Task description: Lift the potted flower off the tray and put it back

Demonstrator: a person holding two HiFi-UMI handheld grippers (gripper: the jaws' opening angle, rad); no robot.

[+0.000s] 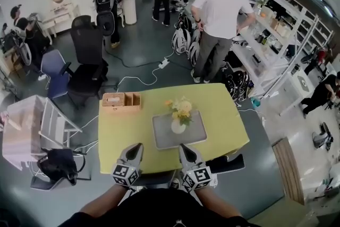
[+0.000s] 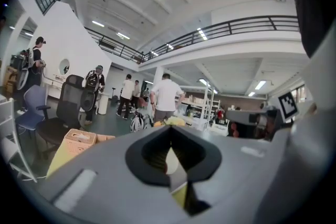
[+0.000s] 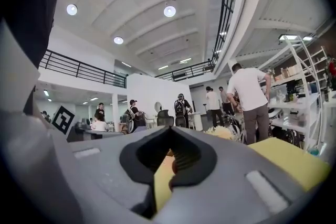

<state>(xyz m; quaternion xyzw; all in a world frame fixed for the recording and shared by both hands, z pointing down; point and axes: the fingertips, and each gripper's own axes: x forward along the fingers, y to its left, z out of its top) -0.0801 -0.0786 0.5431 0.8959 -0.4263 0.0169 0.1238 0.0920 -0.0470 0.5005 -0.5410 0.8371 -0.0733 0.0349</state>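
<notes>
Only overhead: potted flower (image 1: 179, 114) on tray (image 1: 194, 133).

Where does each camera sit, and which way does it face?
Head view: on the head, steeply down at table, tray, flower; left gripper, right gripper and forearms show.
Left gripper view: on the left gripper, facing across the room; its shut jaws show.
Right gripper view: same, on the right gripper.
All share the flower.

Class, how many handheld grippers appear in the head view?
2: the left gripper at the yellow table's near edge; the right gripper beside it, just short of the tray.
</notes>
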